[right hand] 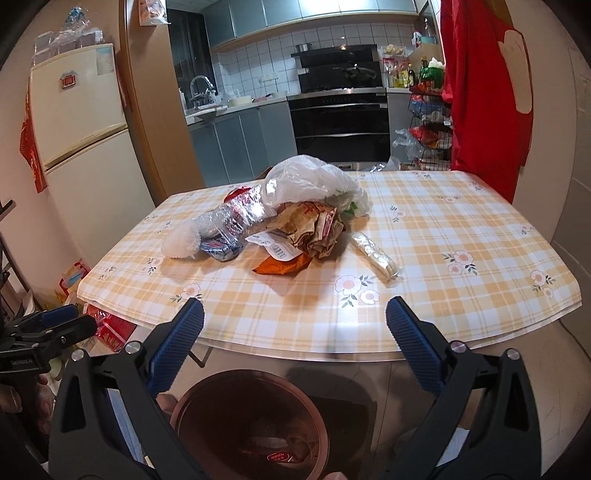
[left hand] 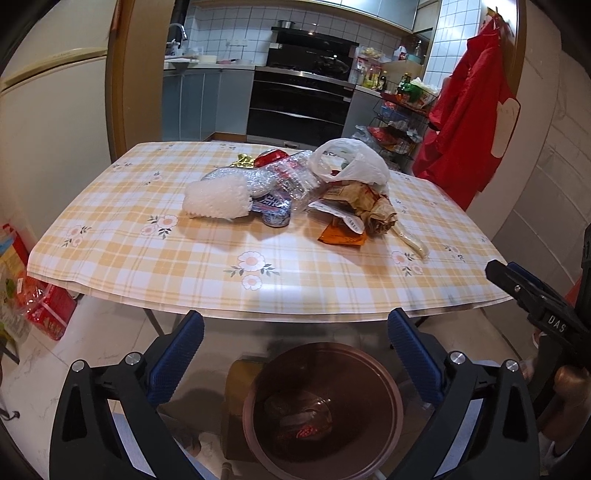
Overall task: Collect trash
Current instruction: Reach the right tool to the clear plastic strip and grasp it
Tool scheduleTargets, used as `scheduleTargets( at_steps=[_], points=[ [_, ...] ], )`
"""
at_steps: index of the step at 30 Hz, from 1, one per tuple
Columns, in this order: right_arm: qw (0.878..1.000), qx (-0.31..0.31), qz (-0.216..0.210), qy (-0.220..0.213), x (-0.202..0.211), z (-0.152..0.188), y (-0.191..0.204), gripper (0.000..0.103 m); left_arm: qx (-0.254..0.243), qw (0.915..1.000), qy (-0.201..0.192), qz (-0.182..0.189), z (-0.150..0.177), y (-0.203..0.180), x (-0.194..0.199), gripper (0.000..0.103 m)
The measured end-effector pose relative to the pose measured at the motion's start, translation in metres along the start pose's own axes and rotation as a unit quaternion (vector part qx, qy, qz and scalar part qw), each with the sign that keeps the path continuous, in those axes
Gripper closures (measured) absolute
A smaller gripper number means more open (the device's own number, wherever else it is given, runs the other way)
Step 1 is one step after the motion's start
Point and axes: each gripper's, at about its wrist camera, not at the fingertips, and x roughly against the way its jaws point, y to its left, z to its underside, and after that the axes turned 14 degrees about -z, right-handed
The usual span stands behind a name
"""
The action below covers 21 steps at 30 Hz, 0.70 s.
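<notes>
We hold both claws released, left gripper (left hand: 295, 332) and right gripper (right hand: 294, 321), above the brown bin (left hand: 395, 402); "DAS" reads on the right gripper's side.

Tiled kitchen wall (left hand: 236, 26), black oven (left hand: 299, 107), cream fridge (right hand: 81, 122).

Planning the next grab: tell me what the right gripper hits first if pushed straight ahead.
Probably the near table edge: the right gripper, open and empty, sits about level with it. If it clears that, the orange wrapper comes next; depth is unclear.
</notes>
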Motion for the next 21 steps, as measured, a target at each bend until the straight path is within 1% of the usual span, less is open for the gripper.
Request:
scheduleTargets(
  at_steps=[3, 5, 10, 12, 14, 18, 19, 21],
  points=[
    [1.0, 0.005, -0.01, -0.001, -0.001, -0.005, -0.009, 0.006, 0.002, 0.9999, -0.011, 0.002, -0.001, 0.007, -0.004, 0.006],
    [1.0, 0.007, -0.005, 0.0, -0.001, -0.008, -0.015, 0.006, 0.006, 0.9999, -0.009, 0.002, -0.003, 0.013, -0.01, 0.006],
    [1.0, -0.007, 0.008, 0.003, -0.006, -0.014, -0.043, 0.006, 0.04, 0.9992, 0.001, 0.007, -0.006, 0.032, -0.026, 0.006],
    [1.0, -0.007, 0.015, 0.005, -0.01, -0.015, -0.053, 0.006, 0.044, 0.999, 0.004, 0.004, -0.008, 0.036, -0.032, 0.006],
    [1.0, -0.008, 0.01, 0.017, -0.016, -0.015, -0.061, 0.006, 0.043, 0.9991, 0.005, 0.001, -0.009, 0.039, -0.036, 0.006],
    [0.998, -0.036, -0.007, 0.049, -0.03, -0.014, -0.078, 0.006, 0.042, 0.999, 0.008, -0.009, -0.013, 0.045, -0.045, 0.006],
    [0.997, -0.041, -0.008, 0.058, -0.035, -0.014, -0.082, 0.006, 0.043, 0.999, 0.009, -0.011, -0.014, 0.046, -0.048, 0.006],
    [0.997, -0.039, 0.007, 0.069, -0.041, -0.015, -0.084, 0.006, 0.041, 0.999, 0.011, -0.014, -0.016, 0.047, -0.053, 0.006]
  ],
)
